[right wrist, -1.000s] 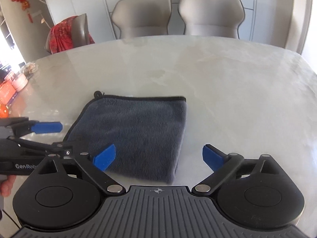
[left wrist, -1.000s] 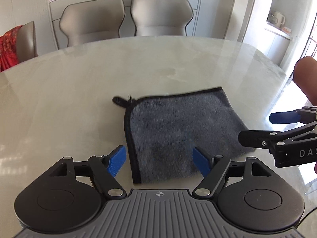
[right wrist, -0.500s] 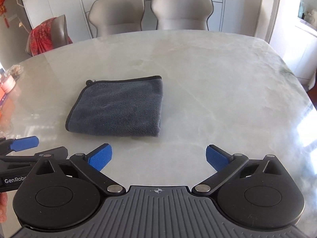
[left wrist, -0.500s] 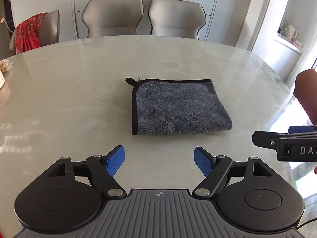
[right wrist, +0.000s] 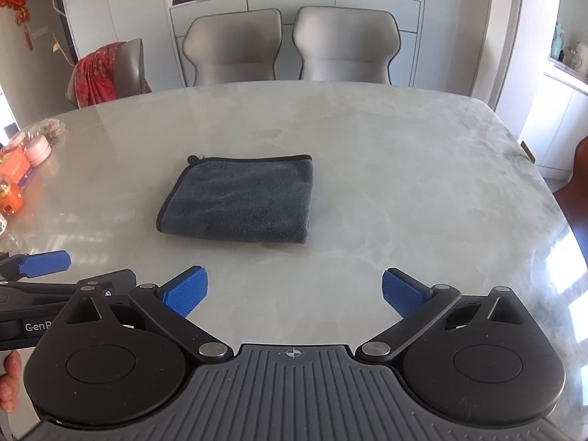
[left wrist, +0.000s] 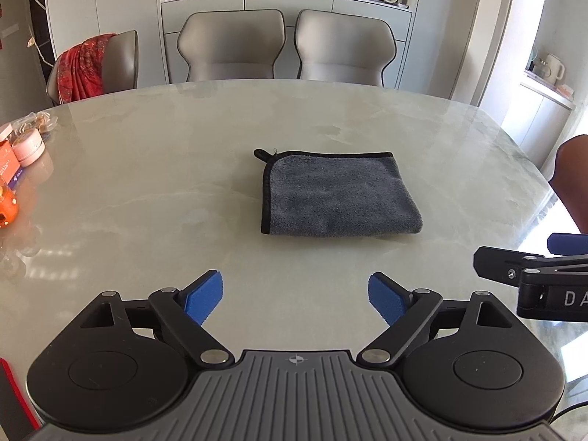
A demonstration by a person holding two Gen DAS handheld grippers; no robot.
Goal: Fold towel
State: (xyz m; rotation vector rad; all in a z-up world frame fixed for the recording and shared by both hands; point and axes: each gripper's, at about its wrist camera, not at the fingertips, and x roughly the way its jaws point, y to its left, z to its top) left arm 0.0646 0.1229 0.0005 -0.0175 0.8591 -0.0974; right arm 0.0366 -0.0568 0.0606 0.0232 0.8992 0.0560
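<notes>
"DA" on right gripper [left wrist: 551, 253] body; "GenR" on left gripper [right wrist: 47, 264] body, both cut off.

Both views are bright and sharp, lit by daylight entering from the right, where the window area is blown out to white. That light lays glare patches on the glossy counter [left wrist: 330, 117] near its right edge and streaky reflections on its left side, while the towel [right wrist: 242, 198] casts only a thin soft shadow along its near edge. Fisheye distortion bows the counter's rim and walls, with dark vignetting in the corners.
</notes>
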